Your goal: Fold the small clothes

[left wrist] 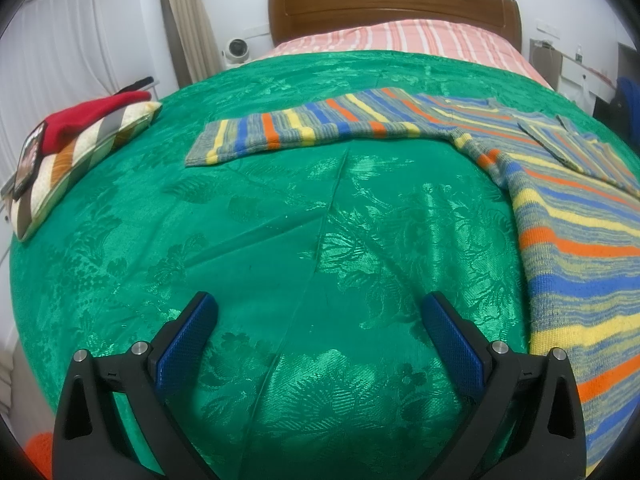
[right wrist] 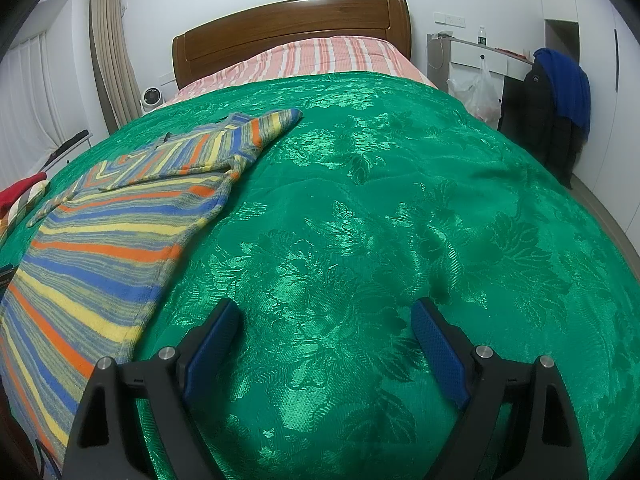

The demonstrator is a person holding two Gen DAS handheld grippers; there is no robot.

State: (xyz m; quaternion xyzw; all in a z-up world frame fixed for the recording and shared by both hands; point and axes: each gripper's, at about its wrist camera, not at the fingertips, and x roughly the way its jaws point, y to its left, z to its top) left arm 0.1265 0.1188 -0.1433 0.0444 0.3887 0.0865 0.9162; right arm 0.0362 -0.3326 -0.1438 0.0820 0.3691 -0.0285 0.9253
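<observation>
A striped knit sweater (left wrist: 572, 216) in blue, yellow, orange and grey lies flat on the green bedspread (left wrist: 280, 220). In the left wrist view its left sleeve (left wrist: 304, 128) stretches out to the left and the other sleeve is folded over the chest. My left gripper (left wrist: 320, 308) is open and empty above the bedspread, left of the sweater's body. In the right wrist view the sweater (right wrist: 100, 240) lies at the left. My right gripper (right wrist: 326, 316) is open and empty over the bare bedspread (right wrist: 380, 220), right of the sweater.
A striped cushion (left wrist: 80, 156) with a red cloth (left wrist: 92, 116) and a phone on it sits at the bed's left edge. A wooden headboard (left wrist: 392, 4) and pink striped sheet are at the far end. A chair with dark and blue clothes (right wrist: 556, 100) stands right of the bed.
</observation>
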